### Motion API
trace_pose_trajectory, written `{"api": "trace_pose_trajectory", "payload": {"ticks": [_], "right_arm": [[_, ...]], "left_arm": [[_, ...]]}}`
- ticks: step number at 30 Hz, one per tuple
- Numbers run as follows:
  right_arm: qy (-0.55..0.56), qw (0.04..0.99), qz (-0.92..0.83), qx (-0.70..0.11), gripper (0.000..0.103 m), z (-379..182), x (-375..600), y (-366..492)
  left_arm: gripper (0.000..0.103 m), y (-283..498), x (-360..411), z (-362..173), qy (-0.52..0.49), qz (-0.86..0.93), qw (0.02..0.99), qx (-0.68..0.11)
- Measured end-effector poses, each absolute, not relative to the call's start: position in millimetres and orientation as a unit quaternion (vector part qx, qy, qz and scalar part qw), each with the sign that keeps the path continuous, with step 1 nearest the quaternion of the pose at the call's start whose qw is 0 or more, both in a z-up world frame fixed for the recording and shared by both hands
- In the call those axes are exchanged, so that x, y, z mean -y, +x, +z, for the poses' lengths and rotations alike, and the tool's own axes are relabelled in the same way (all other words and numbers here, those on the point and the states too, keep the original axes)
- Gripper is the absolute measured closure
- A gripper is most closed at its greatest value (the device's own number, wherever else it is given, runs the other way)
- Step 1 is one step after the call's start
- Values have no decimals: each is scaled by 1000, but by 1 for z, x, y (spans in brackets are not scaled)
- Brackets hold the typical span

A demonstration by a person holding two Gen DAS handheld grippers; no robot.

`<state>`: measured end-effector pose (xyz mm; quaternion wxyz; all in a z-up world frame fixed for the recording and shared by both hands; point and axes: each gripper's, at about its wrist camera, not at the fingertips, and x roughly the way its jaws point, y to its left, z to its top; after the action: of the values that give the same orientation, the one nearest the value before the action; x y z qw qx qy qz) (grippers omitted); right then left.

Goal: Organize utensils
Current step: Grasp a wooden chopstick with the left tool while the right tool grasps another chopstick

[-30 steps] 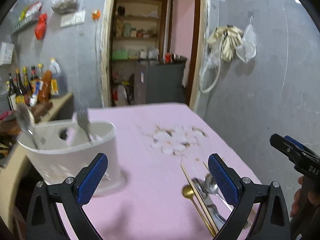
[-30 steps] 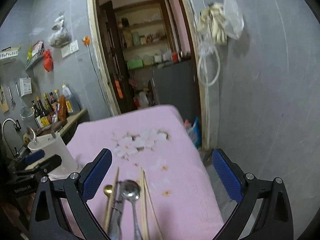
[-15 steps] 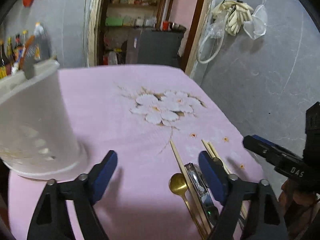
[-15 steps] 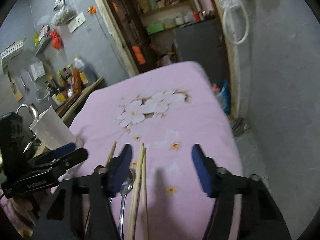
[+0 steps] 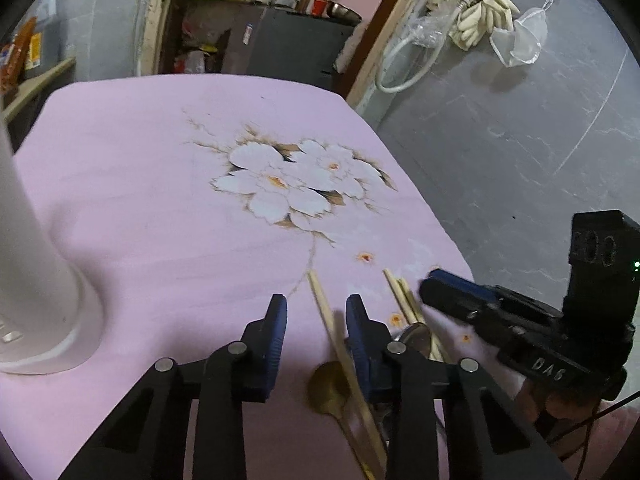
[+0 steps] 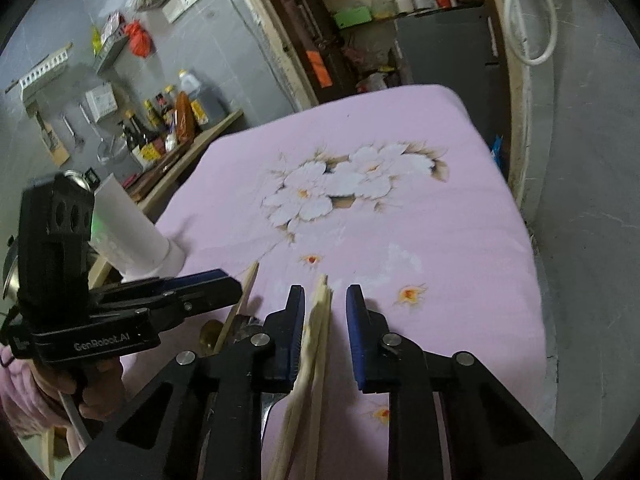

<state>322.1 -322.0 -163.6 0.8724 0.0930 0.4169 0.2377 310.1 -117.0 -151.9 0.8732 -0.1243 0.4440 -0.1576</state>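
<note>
Both grippers low over the utensils, jaws closing.
Left gripper (image 5: 314, 314): gap narrow, one chopstick (image 5: 324, 312) between the pads, not pinched. Right gripper (image 6: 325, 308): chopstick pair (image 6: 318, 320) in the gap against the left pad, right pad clear. Gold spoon (image 5: 328, 388) and steel spoon (image 5: 416, 338) lie beside them on the pink cloth (image 5: 160, 208); white holder (image 5: 24, 280) stands far left.
</note>
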Motion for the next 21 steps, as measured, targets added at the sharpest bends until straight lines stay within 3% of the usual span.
{"api": "trace_pose_trajectory", "payload": {"ticks": [8, 16, 21], "right_arm": [[95, 861, 240, -438, 90, -170, 323, 328], [83, 853, 232, -461, 91, -168, 314, 333], [126, 843, 237, -467, 98, -171, 322, 334]], "left_arm": [[86, 318, 125, -156, -113, -164, 864, -462], [87, 323, 129, -155, -98, -173, 856, -477], [97, 326, 136, -154, -84, -174, 852, -487]]}}
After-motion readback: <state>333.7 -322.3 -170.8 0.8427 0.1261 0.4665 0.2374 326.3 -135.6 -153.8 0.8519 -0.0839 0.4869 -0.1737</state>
